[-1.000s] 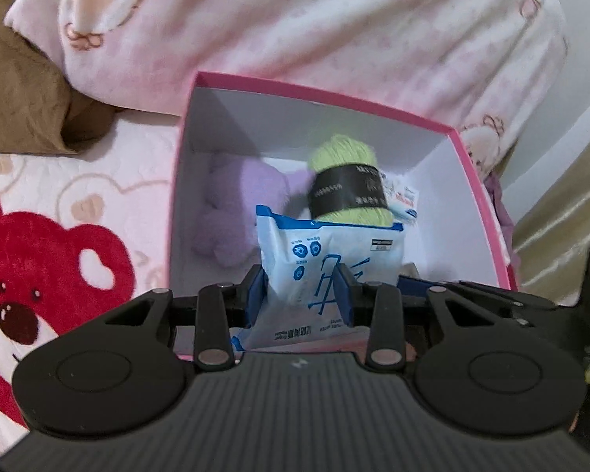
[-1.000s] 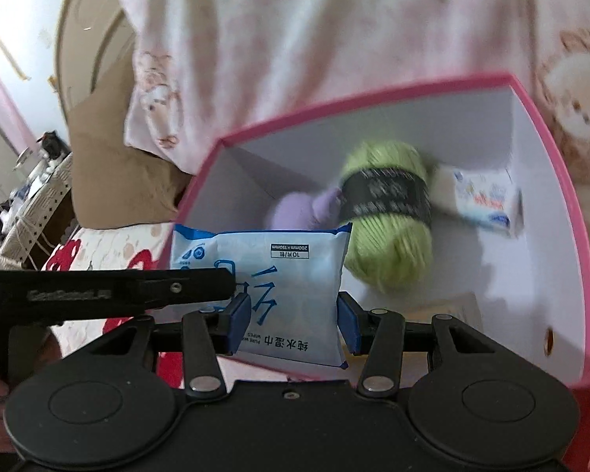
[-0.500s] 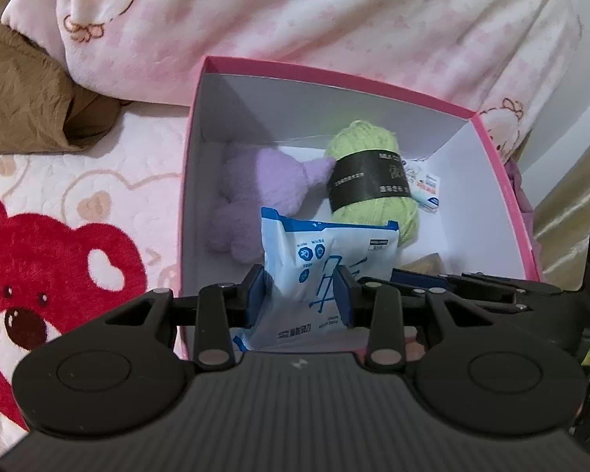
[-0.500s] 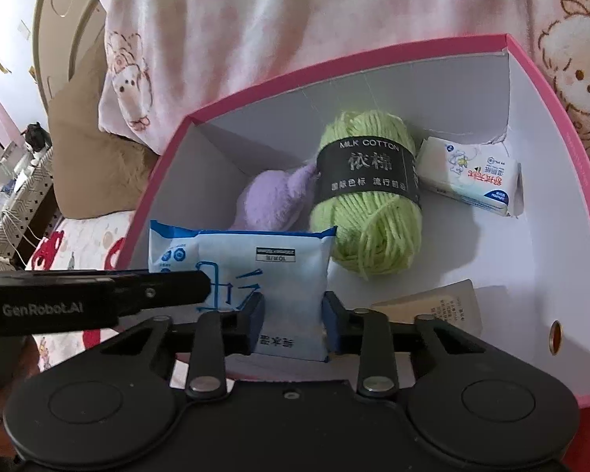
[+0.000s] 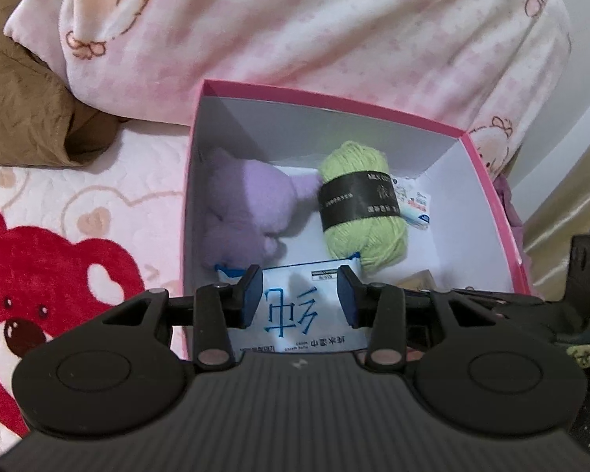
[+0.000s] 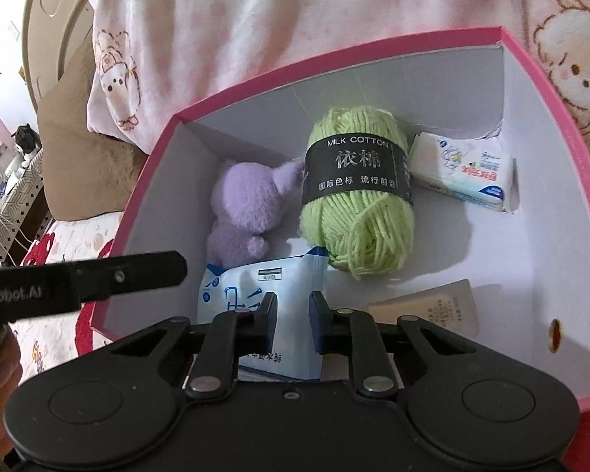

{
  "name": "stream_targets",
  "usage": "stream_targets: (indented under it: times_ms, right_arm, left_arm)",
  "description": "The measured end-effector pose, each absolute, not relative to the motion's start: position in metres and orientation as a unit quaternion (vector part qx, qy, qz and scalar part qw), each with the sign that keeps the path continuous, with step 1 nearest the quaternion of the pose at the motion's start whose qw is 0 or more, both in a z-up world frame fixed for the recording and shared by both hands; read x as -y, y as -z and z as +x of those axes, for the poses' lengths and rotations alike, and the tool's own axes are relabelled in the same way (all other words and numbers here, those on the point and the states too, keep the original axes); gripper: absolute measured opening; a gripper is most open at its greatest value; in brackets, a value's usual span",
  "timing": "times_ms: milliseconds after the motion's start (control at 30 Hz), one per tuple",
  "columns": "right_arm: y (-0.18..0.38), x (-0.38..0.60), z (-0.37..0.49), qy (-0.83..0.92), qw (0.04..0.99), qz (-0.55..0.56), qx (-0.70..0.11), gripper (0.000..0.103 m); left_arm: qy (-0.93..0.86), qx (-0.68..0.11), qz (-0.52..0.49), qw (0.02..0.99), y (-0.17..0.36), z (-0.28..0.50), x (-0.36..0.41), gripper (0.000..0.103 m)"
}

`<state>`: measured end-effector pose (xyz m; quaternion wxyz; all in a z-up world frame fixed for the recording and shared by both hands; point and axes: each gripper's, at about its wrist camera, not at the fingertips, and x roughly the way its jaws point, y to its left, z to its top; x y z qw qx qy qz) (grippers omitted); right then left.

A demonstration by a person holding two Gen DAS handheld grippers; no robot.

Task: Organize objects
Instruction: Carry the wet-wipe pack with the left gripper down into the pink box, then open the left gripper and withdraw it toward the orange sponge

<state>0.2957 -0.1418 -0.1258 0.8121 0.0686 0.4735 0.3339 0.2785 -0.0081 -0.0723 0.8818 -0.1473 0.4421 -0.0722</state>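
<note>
Pink box point(image 5: 487, 181) sits open on the bed, and the wipes pack point(image 5: 306, 310) lies just inside its near wall, at 6 o'clock of the box floor, below the purple plush point(image 5: 247, 204) at 10 and the green yarn point(image 5: 362, 204) at 1. A small tissue pack point(image 6: 464, 173) sits at 2 against the far-right wall; a beige packet point(image 6: 424, 306) lies flat at 4. Left gripper point(image 5: 301, 295) straddles the wipes pack and its jaws are opening; in the left view the blue pads look right at the pack's sides, so a light pinch seems likely, though contact is hard to confirm. Right gripper point(image 6: 293, 316) has its fingers drawn close together above the pack's right half (whether any film is caught between them cannot be told). Risks, as a judgement: if the right fingers have snagged the wrapper, pulling back could drag the pack up over the near wall. The soft pack could also slump against the plush once released, or ride onto the beige packet. The two grippers are close, so a collision is possible on retreat.
</note>
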Motion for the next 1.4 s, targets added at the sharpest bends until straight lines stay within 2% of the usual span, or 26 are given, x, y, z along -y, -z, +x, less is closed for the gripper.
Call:
stream_targets:
  times_ms: [133,300,367,467,533,667,1100,1300,1400]
  right_arm:
    - [0.126,0.134,0.294,-0.335,0.812,0.056,-0.474,0.022]
    - [0.104,0.142,0.285,-0.331,0.825,0.04,-0.457,0.027]
    - [0.088,0.151,0.275,-0.329,0.83,0.032,-0.45,0.04]
    - [0.062,0.168,0.258,-0.324,0.84,0.028,-0.434,0.05]
    - [0.046,0.177,0.248,-0.318,0.846,0.022,-0.428,0.052]
    - [0.018,0.187,0.225,-0.318,0.855,0.002,-0.41,0.062]
    - [-0.05,0.225,0.156,-0.326,0.859,-0.059,-0.389,0.067]
    - [-0.056,0.252,0.136,-0.325,0.854,-0.044,-0.403,0.074]
    - [-0.052,0.264,0.126,-0.328,0.851,-0.044,-0.408,0.082]
  left_arm:
    - [0.069,-0.444,-0.15,0.88,0.074,0.277,0.011,0.037]
    - [0.063,-0.446,-0.15,0.88,0.064,0.269,0.009,0.04]
    - [0.062,-0.45,-0.144,0.879,0.057,0.264,0.007,0.044]
    - [0.067,-0.452,-0.142,0.878,0.044,0.254,0.006,0.051]
    - [0.07,-0.456,-0.143,0.875,0.035,0.247,0.007,0.052]
    - [0.08,-0.451,-0.132,0.879,0.011,0.228,0.017,0.056]
    - [0.101,-0.454,-0.105,0.879,-0.042,0.164,0.043,0.06]
    - [0.112,-0.452,-0.097,0.88,-0.05,0.133,0.06,0.064]
    - [0.115,-0.452,-0.091,0.88,-0.048,0.119,0.068,0.066]
